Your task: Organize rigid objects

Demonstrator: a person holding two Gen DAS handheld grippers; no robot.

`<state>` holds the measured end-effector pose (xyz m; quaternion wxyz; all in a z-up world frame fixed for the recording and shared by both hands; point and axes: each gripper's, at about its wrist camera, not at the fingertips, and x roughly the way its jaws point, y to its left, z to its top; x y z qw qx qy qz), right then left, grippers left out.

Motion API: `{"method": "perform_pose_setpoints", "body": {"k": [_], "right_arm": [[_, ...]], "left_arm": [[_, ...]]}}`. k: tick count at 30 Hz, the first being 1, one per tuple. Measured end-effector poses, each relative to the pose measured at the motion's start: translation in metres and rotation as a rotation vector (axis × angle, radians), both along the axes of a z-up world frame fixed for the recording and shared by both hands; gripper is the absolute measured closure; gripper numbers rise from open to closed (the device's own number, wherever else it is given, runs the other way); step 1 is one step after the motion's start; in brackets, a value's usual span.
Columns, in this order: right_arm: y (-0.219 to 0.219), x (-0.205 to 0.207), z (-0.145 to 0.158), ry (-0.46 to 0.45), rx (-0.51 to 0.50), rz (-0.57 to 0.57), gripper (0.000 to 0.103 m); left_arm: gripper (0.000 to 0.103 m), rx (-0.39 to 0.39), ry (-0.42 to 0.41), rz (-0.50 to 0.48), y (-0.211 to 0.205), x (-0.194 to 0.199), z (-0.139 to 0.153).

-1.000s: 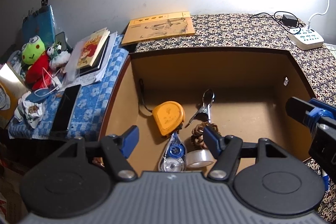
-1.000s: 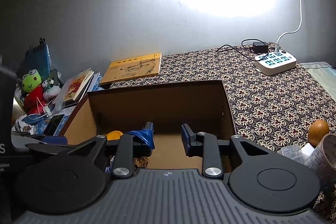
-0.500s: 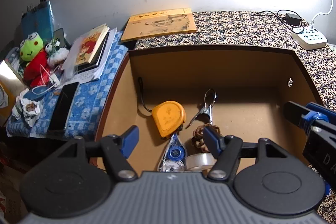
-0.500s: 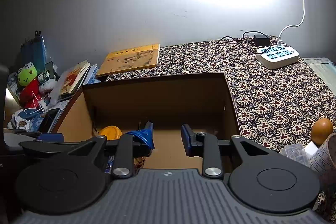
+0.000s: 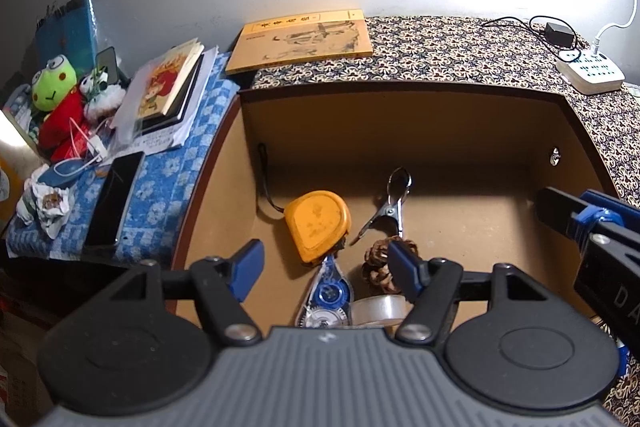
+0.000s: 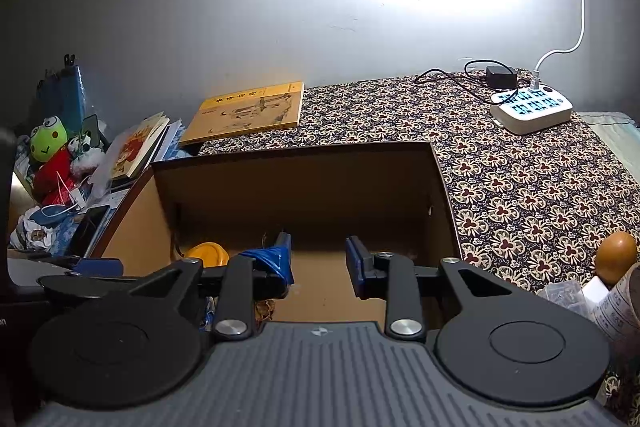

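A patterned cloth [image 6: 520,187] covers the surface under a grey wall; an open brown box [image 5: 400,107] is set into it. Inside the box, just ahead of the left gripper [image 5: 326,267], a tape measure [image 5: 318,223], a metal clip [image 5: 386,211], a correction-tape dispenser [image 5: 330,293], a clear tape roll [image 5: 378,309] and a brown knotted item [image 5: 378,261] are clustered. The left gripper is held spread and empty above them. The right gripper [image 6: 318,263] is likewise parted and empty, hovering over the box's bare right half. Judged step: between placements, with more items to fetch. A brown egg-shaped object [image 6: 616,257] lies to the right gripper's right; reaching it would call for a rightward swing. Books [image 5: 304,41], plush toys [image 5: 56,95] and a power strip [image 6: 532,111] are noted beyond.
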<state>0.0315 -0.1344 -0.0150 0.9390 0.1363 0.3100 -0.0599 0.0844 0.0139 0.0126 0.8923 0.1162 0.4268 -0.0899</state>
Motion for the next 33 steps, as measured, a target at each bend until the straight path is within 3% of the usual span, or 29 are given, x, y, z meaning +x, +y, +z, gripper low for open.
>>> {"method": "perform_pose_setpoints", "body": {"k": [33], "right_arm": [[0.0015, 0.0095, -0.0081, 0.042, -0.019, 0.027, 0.090]], "left_arm": [[0.032, -0.001, 0.006, -0.002, 0.0026, 0.0018, -0.0085]]}}
